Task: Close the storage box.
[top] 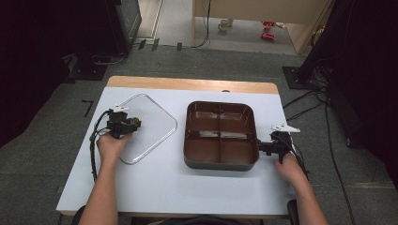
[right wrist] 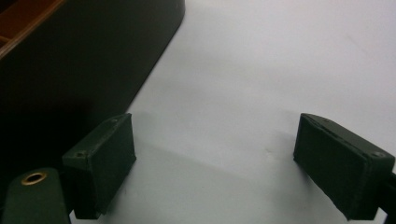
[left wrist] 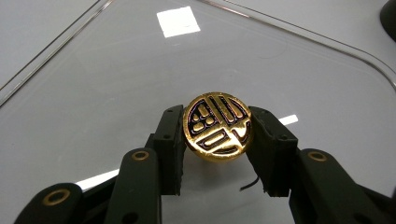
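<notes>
- Lid (top: 146, 125), clear with rounded corners, lies flat on the table (top: 159, 183) in the high view, left of the brown four-compartment tray (top: 220, 162); the left gripper (top: 126, 123) sits over its near-left part, and the right gripper (top: 263, 146) rests just beside the tray's right wall.
- Left gripper view adds the lid's gold round knob (left wrist: 217, 126), embossed with a dark pattern, pinched between both jaws.
- Right gripper view shows the jaws spread wide over bare table, nothing between them, with the tray's dark outer wall at the left jaw.
</notes>
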Tool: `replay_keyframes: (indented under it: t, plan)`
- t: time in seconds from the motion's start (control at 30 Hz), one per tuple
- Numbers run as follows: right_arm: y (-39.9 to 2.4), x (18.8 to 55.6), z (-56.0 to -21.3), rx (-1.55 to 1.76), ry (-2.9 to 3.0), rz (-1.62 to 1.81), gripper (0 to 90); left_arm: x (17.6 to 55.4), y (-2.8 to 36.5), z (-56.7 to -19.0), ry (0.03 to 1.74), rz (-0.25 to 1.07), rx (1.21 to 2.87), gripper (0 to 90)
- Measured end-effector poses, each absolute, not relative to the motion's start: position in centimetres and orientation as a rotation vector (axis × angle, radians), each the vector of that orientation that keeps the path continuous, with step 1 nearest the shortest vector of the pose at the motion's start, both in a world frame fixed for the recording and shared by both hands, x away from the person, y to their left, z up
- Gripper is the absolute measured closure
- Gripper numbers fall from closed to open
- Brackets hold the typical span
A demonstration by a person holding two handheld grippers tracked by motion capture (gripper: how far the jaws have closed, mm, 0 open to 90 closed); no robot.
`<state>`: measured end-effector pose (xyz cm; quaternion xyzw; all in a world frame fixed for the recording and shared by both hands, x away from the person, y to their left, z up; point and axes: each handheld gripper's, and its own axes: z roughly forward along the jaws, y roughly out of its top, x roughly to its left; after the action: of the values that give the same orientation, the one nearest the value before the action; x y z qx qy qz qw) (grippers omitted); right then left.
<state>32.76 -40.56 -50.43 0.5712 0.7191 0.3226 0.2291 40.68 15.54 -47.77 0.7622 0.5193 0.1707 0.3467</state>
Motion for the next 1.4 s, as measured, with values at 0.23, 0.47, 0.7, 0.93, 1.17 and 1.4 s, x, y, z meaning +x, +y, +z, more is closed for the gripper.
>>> replay_keyframes:
  t: [0.23, 0.47, 0.7, 0.93, 1.17, 1.4]
  plan:
    - [-40.6, 32.8, -50.4, 1.572, 1.98, 0.889, 12.1, 40.8, 15.6, -47.5, 1.345, 0.429, 2.001, 59.3]
    - [-40.6, 32.8, -50.4, 1.573, 1.98, 0.889, 12.1, 40.4, 15.7, -46.4, 1.32, 0.428, 2.0, 59.3]
    - [-40.6, 32.8, -50.4, 1.572, 1.98, 0.888, 12.1, 39.8, 16.0, -44.7, 1.259, 0.427, 2.001, 59.3]
    - [-40.6, 32.8, -50.4, 1.573, 1.98, 0.888, 12.1, 39.4, 15.3, -43.0, 1.2, 0.393, 1.997, 59.4]
    - [-40.6, 32.8, -50.4, 1.573, 1.98, 0.888, 12.1, 39.0, 15.0, -41.8, 1.163, 0.386, 1.988, 59.4]
    - [-40.6, 32.8, -50.4, 1.573, 1.98, 0.888, 12.1, 38.0, 14.8, -39.8, 1.108, 0.376, 1.979, 59.4]
